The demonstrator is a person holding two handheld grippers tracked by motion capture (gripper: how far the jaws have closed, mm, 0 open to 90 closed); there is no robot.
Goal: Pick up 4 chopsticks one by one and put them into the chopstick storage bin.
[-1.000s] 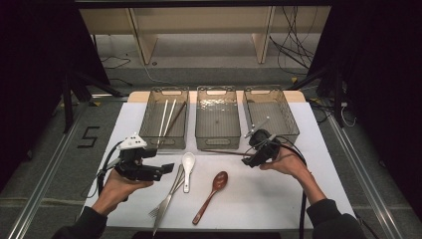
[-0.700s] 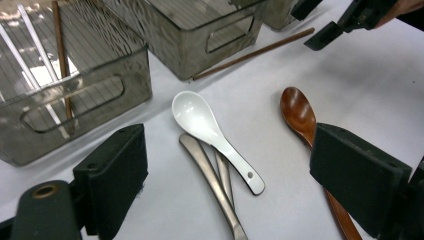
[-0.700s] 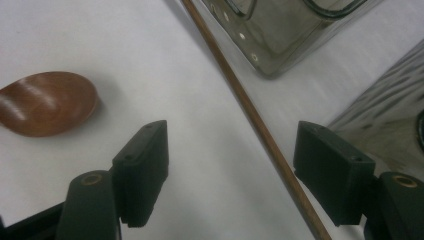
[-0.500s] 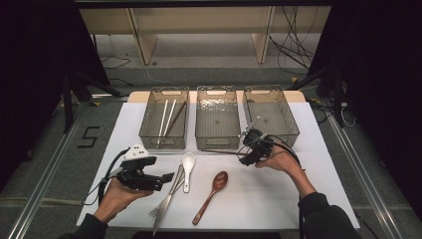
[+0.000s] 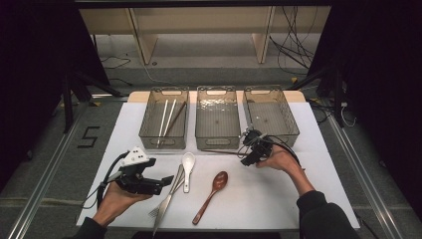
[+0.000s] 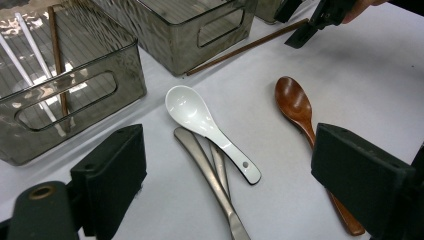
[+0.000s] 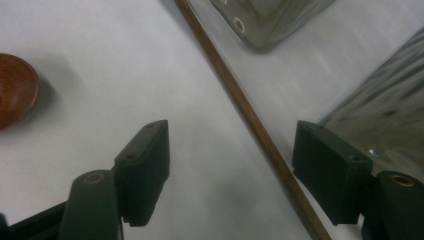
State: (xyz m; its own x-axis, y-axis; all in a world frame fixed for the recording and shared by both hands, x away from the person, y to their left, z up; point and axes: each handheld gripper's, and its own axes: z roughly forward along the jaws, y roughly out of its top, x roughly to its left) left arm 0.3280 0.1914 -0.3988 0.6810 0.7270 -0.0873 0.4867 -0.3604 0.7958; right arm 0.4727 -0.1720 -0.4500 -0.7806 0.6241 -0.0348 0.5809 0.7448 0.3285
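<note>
Holding three chopsticks [image 5: 168,117], left bin [image 5: 149,130] flanks two emptier bins.

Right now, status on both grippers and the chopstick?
Right gripper open, astride brown chopstick, not gripping. Left gripper open, over spoons. Middle bin close alongside.

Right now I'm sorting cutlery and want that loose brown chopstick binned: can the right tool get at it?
Probably yes. The right tool stands open over the brown chopstick, which lies flat on the table between its jaws, untouched. The nearby bin seems clear of them.
</note>
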